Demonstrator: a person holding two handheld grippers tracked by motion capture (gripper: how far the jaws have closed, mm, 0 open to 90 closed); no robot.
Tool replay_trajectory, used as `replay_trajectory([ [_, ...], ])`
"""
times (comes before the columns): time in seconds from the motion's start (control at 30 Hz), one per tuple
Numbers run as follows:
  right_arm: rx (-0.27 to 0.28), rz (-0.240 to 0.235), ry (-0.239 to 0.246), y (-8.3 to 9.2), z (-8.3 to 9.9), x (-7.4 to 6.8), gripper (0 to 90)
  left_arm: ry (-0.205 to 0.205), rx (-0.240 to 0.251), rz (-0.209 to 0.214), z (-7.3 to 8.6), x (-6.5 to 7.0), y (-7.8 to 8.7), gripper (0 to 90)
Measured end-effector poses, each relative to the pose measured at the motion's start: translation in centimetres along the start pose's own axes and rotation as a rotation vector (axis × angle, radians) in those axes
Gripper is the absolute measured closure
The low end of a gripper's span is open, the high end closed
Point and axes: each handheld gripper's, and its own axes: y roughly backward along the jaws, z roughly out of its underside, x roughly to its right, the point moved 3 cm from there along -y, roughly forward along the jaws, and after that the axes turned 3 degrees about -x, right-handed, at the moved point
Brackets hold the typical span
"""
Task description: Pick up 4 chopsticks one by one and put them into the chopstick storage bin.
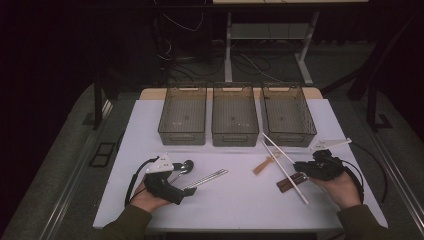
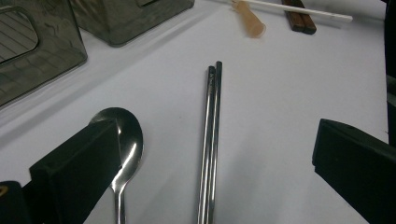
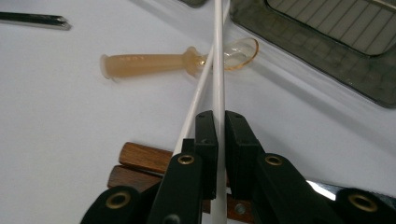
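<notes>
Right gripper [image 1: 300, 165], lower right of the high view, pinches one white chopstick [image 1: 285, 170] below the bins [image 1: 234, 116]. Left gripper [image 2: 210, 158] hangs spread, metal chopsticks [image 2: 210, 149] centre frame. Right gripper view, centre: lift level, since its crossed twin [image 3: 194, 105] could drag.

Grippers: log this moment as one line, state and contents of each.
left gripper: open, over metal chopsticks, spoon beside | right gripper: shut on white chopstick | three bins: empty
</notes>
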Motion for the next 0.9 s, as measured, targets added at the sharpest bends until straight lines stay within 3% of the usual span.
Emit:
replay_trajectory([
  [0.6,0.086,-0.084,0.013,0.5,-1.3,-2.1,84.7,0.006,0.007,0.001,0.1,0.0,0.0,0.0],
  [0.9,0.104,-0.098,0.029,0.1,-2.1,-3.1,84.7,0.005,0.007,0.001,0.1,0.0,-0.1,0.0],
])
